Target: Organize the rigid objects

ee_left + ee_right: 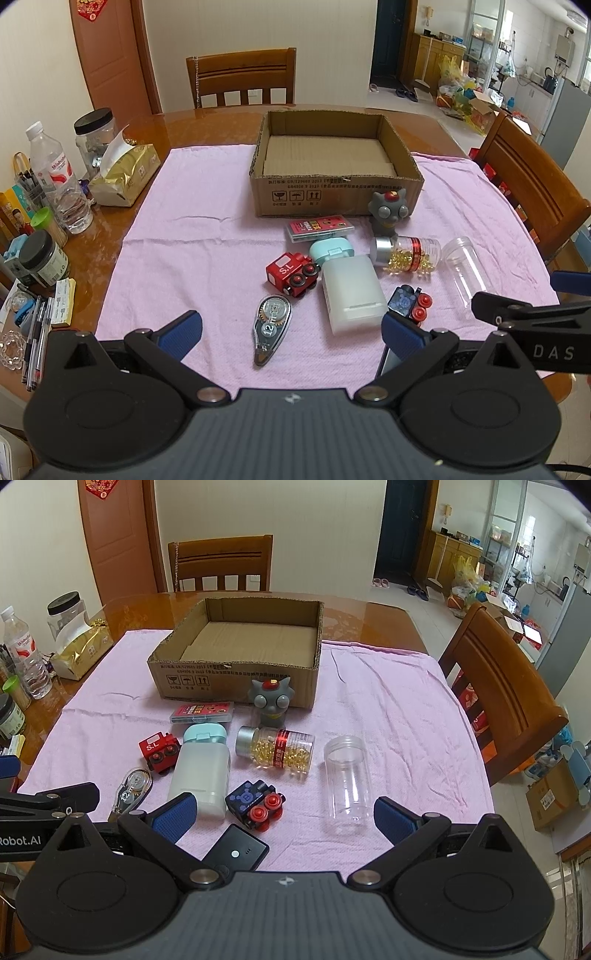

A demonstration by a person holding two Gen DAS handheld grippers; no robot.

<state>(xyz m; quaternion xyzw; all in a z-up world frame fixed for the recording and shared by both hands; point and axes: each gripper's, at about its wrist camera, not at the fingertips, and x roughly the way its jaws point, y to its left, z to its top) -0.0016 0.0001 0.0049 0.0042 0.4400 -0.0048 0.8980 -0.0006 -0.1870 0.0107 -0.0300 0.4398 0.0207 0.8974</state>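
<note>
An empty cardboard box (332, 192) (236, 683) stands on the pink cloth (207, 236). In front of it lie a red card case (319, 227), a grey cat figure (388, 212), a capsule bottle (410, 253), a clear jar (466, 271) (347, 779), a white container with teal lid (349, 288) (201, 771), a red toy train (291, 273), a black toy train (408, 301) (256, 803), a correction tape (271, 328) and a black power bank (236, 849). My left gripper (291, 332) is open above the correction tape. My right gripper (284, 814) is open near the black train and jar.
Bottles, jars, a gold tissue pack (123, 173) and pens crowd the table's left edge. Wooden chairs stand at the far side (242, 75) and the right (532, 184). The right gripper's fingers (517, 306) show at the right of the left wrist view.
</note>
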